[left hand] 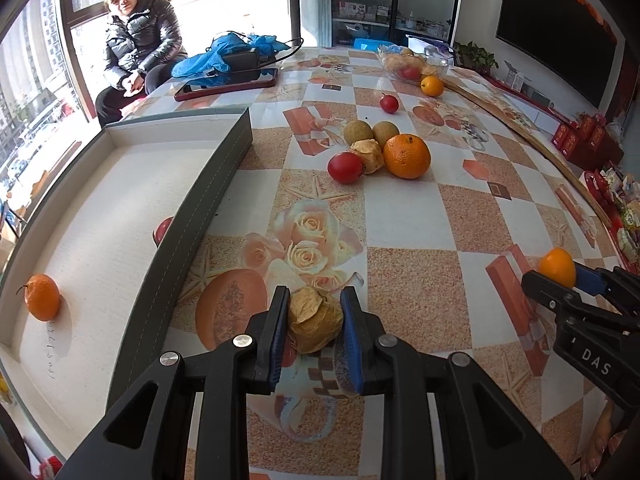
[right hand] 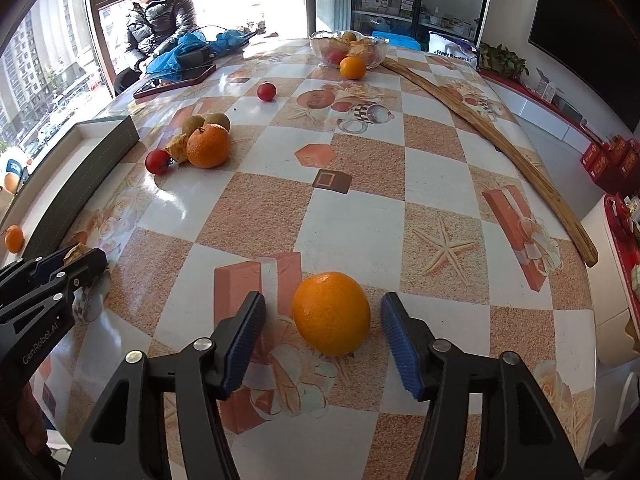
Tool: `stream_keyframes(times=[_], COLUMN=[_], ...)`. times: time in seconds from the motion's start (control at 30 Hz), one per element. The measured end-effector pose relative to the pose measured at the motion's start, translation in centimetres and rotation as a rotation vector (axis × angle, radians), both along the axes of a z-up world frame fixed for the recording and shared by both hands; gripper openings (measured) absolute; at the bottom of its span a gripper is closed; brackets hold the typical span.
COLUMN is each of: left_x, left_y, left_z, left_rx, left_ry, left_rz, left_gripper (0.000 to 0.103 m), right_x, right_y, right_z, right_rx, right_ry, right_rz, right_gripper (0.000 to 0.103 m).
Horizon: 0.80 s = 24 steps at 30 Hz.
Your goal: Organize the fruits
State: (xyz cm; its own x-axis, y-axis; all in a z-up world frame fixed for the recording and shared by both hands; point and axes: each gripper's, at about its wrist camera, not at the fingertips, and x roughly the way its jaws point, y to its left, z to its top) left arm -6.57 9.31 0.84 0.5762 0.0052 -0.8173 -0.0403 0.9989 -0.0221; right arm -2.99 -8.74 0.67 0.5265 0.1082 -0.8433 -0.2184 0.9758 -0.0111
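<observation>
My left gripper (left hand: 316,300) is shut on a tan, papery husked fruit (left hand: 316,324) low over the patterned table, just right of the grey box (left hand: 216,184). On the box's white floor lie a mandarin (left hand: 42,297) and a red fruit (left hand: 163,229). My right gripper (right hand: 323,297) is open around an orange (right hand: 331,314) that rests on the table, with a gap showing at each blue pad. Mid-table sits a cluster: a big orange (left hand: 407,156), a red fruit (left hand: 345,167), another husked fruit (left hand: 370,154) and two brown-green fruits (left hand: 356,132).
A glass bowl (right hand: 316,46) holding fruit stands at the far edge, an orange (right hand: 353,67) beside it and a lone red fruit (right hand: 267,91) nearer. A long wooden stick (right hand: 500,140) runs along the right edge. Blue cloth (left hand: 216,56) and a red-cased tablet (left hand: 224,86) lie far left; a person (left hand: 138,40) sits by the window.
</observation>
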Motion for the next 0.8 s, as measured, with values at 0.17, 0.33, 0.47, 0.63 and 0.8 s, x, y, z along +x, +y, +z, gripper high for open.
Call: stream_keyframes(times=[0.17, 0.33, 0.47, 0.63, 0.8], left_x=[-0.8, -1.8, -2.0, -2.4, -2.2], left_y=[1.3, 1.8, 2.3, 2.7, 4.2], left_z=[0.6, 1.3, 2.6, 4.6, 5.5], left_rx=[-0.143, -0.150, -0.137, -0.105, -0.087], left_ry=[0.028, 0.033, 0.018, -0.017, -0.019], left_rz=[-0.014, -0.013, -0.016, -0.020, 0.007], left_gripper=[0.027, 0.027, 0.027, 0.027, 0.027], right_x=[-0.1, -0.6, -0.8, -0.8, -0.4], right_y=[0.0, -0.7, -0.8, -0.2, 1.2], right_z=[0.4, 0.7, 1.0, 1.8, 2.7], right_rx=[0.037, 0.102, 0.121, 0.147, 0.161], right_ry=[0.034, 0.067, 0.080, 0.085, 0.090], right_rz=[0.016, 0.012, 0.016, 0.030, 0.059], right_gripper=[0.036, 0.036, 0.036, 0.036, 0.036])
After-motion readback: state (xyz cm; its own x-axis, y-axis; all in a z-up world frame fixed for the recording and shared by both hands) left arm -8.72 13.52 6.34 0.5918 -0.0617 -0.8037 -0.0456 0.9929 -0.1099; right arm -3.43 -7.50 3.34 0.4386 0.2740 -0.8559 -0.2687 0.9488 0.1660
